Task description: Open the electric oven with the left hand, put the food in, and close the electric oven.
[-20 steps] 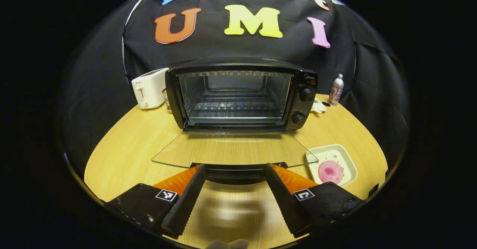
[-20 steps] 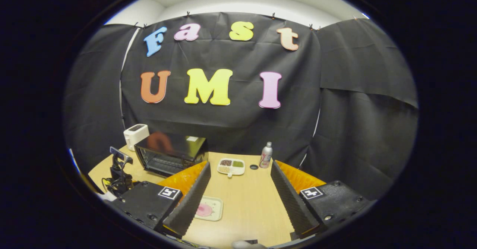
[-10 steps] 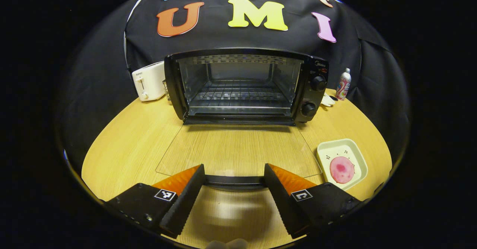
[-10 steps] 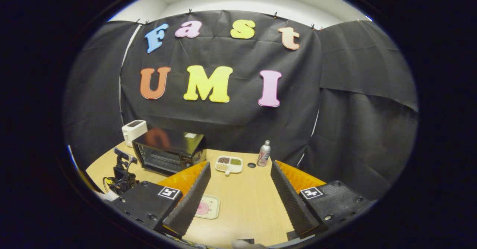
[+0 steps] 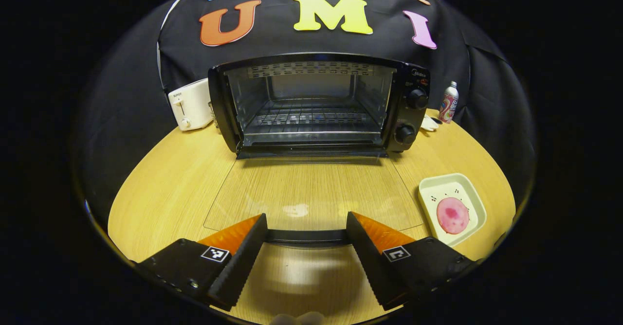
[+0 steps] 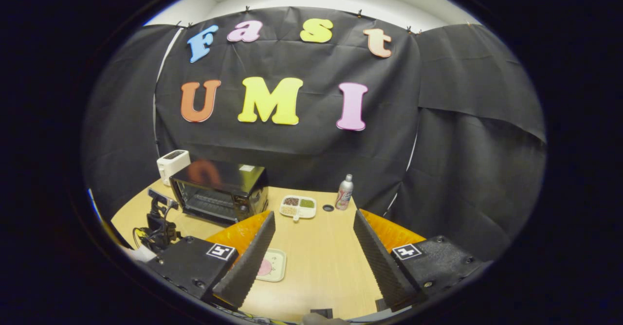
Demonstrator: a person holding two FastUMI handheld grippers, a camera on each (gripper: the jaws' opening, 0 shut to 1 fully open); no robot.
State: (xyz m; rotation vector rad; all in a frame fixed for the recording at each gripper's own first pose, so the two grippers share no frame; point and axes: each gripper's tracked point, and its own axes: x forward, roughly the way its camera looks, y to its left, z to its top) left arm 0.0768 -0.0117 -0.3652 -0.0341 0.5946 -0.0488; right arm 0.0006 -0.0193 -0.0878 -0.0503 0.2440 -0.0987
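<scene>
1. Two fingers of the left gripper [image 5: 306, 235] are spread apart, straddling the door handle [image 5: 306, 237] without pressing it
2. Glass door [image 5: 311, 191] lies flat; oven [image 5: 316, 103] at 12 o'clock faces the camera, long axis sideways
3. Pink food [image 5: 452, 215] on its tray [image 5: 474, 196] at 3 o'clock
4. Right gripper [image 6: 311, 247] hangs released, clear of the table [image 6: 321, 266]

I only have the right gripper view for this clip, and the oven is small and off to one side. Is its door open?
Observer: Yes. In the left gripper view the glass door of the electric oven lies flat down, fully open.
Operator: Is the left gripper gripping the handle?
Observer: No. The door handle sits between the left gripper's spread fingers, and neither one presses on it.
Operator: Anything inside?
Observer: No, the wire rack is bare.
</scene>
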